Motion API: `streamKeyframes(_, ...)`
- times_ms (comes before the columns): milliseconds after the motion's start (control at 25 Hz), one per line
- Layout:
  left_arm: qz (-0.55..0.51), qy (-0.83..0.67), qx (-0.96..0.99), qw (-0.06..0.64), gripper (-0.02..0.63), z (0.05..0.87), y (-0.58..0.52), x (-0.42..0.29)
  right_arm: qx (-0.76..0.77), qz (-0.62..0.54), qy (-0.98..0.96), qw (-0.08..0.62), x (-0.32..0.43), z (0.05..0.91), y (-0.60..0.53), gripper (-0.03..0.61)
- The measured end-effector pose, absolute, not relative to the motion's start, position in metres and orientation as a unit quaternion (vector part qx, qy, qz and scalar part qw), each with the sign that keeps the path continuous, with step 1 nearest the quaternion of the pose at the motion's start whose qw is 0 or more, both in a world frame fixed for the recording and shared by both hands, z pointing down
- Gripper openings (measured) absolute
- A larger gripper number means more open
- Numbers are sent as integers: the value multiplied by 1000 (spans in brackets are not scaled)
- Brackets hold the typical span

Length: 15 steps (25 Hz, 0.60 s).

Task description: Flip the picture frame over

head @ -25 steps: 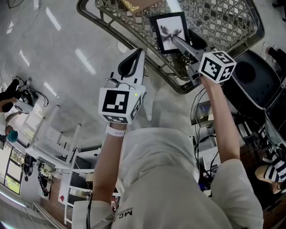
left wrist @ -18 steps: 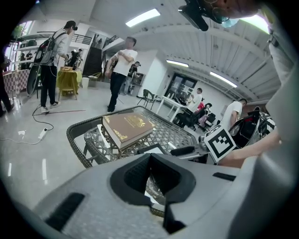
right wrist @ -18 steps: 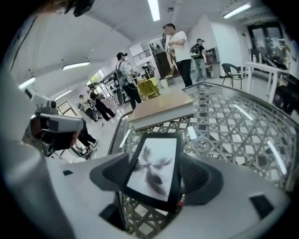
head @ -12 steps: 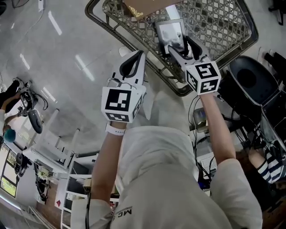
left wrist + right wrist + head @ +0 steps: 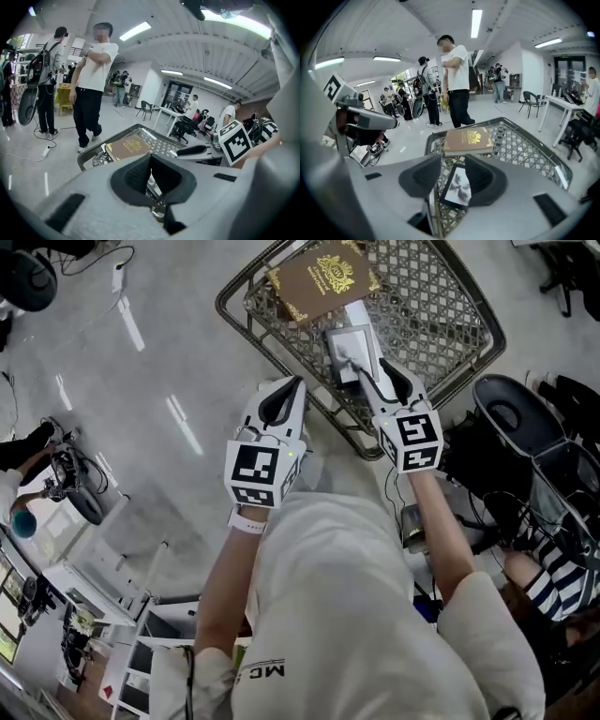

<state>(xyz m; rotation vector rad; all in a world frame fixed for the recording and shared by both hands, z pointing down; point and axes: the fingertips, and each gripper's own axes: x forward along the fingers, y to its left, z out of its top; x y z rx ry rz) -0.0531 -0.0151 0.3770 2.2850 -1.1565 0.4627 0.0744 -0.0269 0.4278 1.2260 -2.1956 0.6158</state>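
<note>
The picture frame (image 5: pixel 351 345) lies flat in the woven basket (image 5: pixel 234 310), print side up, just in front of the brown book (image 5: pixel 323 279). My right gripper (image 5: pixel 373 371) hovers above the frame's near edge, and its jaws are closing. In the right gripper view the frame (image 5: pixel 458 187) shows through the gap of the right gripper (image 5: pixel 452 165), down in the basket (image 5: pixel 525 126), with neither pad touching it. My left gripper (image 5: pixel 298 382) hangs outside the basket's near rim, shut and empty. In the left gripper view its tips (image 5: pixel 151 161) meet above the basket rim (image 5: pixel 89 157).
A person in a white shirt (image 5: pixel 457 70) stands just beyond the basket, with several others farther back. Dark office chairs (image 5: pixel 516 418) crowd the right side. Shelving and gear (image 5: pixel 66 484) sit at the left on the grey floor.
Both grippers have lifted up and back from the basket. The right gripper has rolled, and its jaws have narrowed. The frame now lies below it, and the book has come into view.
</note>
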Motion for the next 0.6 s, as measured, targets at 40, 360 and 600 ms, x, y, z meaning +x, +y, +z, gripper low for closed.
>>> streamKeyframes(40, 167, -431, 847, 262, 25, 368, -13, -54, 460, 223, -816, 270, 75, 417, -25, 175)
streamKeyframes(360, 134, -444, 854, 238, 25, 311, 9, -61, 490, 188, -822, 222, 71, 339, -2, 166)
streamKeyframes(600, 110, -444, 858, 234, 25, 281, 32, -60, 506, 162, -827, 183, 73, 291, 18, 140)
